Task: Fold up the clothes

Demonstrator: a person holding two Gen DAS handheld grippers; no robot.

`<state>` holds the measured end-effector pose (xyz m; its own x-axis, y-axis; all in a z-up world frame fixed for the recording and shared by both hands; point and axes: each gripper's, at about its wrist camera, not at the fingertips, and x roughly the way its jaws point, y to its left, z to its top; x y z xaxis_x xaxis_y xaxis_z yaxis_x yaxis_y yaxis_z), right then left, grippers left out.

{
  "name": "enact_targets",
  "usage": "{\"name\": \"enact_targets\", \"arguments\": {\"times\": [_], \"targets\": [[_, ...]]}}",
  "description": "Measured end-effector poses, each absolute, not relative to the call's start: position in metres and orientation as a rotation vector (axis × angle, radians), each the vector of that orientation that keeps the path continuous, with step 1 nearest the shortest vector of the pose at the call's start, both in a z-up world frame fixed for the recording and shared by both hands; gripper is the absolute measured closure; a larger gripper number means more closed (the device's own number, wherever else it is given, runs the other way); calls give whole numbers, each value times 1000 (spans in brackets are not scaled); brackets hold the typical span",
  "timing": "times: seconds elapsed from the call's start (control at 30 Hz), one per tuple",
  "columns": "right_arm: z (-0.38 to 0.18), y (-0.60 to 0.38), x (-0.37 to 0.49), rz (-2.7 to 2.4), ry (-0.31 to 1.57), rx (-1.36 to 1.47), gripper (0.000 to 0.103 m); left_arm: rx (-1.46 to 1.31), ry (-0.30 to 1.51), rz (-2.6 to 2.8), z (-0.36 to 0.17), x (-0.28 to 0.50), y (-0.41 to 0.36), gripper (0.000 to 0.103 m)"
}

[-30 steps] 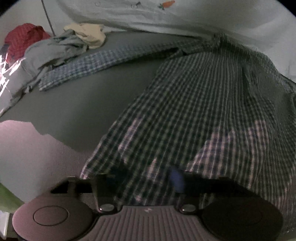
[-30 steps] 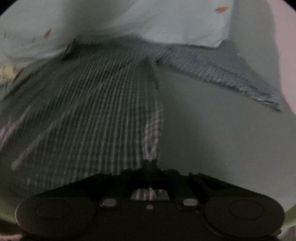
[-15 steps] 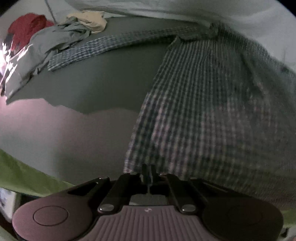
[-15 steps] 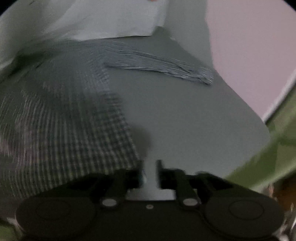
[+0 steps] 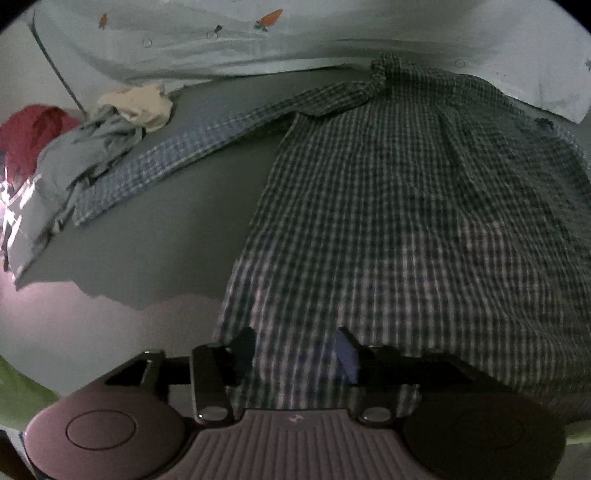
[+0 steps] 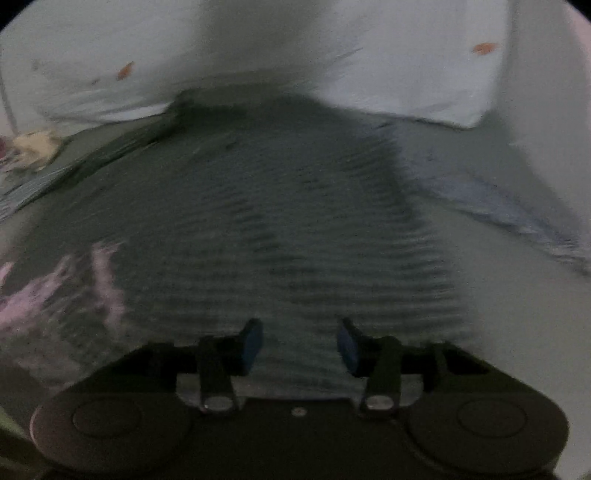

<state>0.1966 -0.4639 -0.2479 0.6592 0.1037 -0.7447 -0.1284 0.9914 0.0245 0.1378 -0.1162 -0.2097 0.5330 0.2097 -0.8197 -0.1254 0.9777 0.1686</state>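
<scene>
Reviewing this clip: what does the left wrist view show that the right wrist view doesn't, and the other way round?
Only the left wrist view shows the red garment, the crumpled grey garment and the left gripper, open over the hem after its jaws have just been opening.

Only the right wrist view shows the shirt's other sleeve, blurred, and the right gripper, open though its jaws have just been closing.

Both show the checked shirt spread flat, the cream cloth and the pale carrot-print sheet.

A grey mat (image 5: 155,225) is spread flat; a pale sheet (image 5: 332,40) printed with small carrots (image 5: 269,17) is seen behind it.
</scene>
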Motion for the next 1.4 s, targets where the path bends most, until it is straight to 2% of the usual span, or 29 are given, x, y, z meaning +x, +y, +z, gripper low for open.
{"name": "enact_targets", "arguments": {"times": [0.03, 0.3, 0.37, 0.53, 0.73, 0.87, 0.93, 0.97, 1.0, 1.03, 1.07, 1.1, 1.13, 1.27, 1.4], "targets": [[-251, -458, 201, 163, 849, -22, 83, 117, 980, 202, -209, 138, -116, 44], [-261, -402, 234, 171, 870, -93, 83, 243, 958, 221, -219, 157, -68, 42], [-264, -391, 233, 130, 875, -97, 80, 255, 948, 218, -221, 171, -42, 37], [-272, -360, 235, -80, 861, -94, 66, 384, 880, 185, -229, 215, 14, 36], [-281, -334, 228, -279, 800, -91, 64, 538, 778, 70, -246, 282, 57, 36], [-288, -309, 227, -395, 767, -181, 63, 550, 776, -45, -257, 327, 68, 24], [-290, -300, 230, -433, 767, -227, 64, 613, 709, -76, -261, 336, 66, 19], [-290, -296, 232, -447, 770, -249, 64, 638, 691, -104, -263, 340, 65, 21], [-291, -293, 234, -458, 772, -272, 64, 639, 677, -137, -261, 342, 67, 29], [-292, -291, 235, -462, 775, -293, 64, 628, 685, -150, -259, 347, 69, 58], [-292, -290, 236, -465, 777, -314, 64, 590, 713, -145, -255, 353, 73, 95], [-292, -289, 236, -467, 780, -331, 64, 539, 743, -136, -250, 359, 79, 101], [-293, -288, 238, -470, 781, -341, 64, 445, 760, -130, -240, 365, 90, 101], [-295, -286, 244, -493, 781, -368, 64, 32, 753, -84, -191, 386, 147, 101], [-300, -280, 253, -517, 780, -433, 64, -200, 722, 58, -170, 423, 201, 97]]}}
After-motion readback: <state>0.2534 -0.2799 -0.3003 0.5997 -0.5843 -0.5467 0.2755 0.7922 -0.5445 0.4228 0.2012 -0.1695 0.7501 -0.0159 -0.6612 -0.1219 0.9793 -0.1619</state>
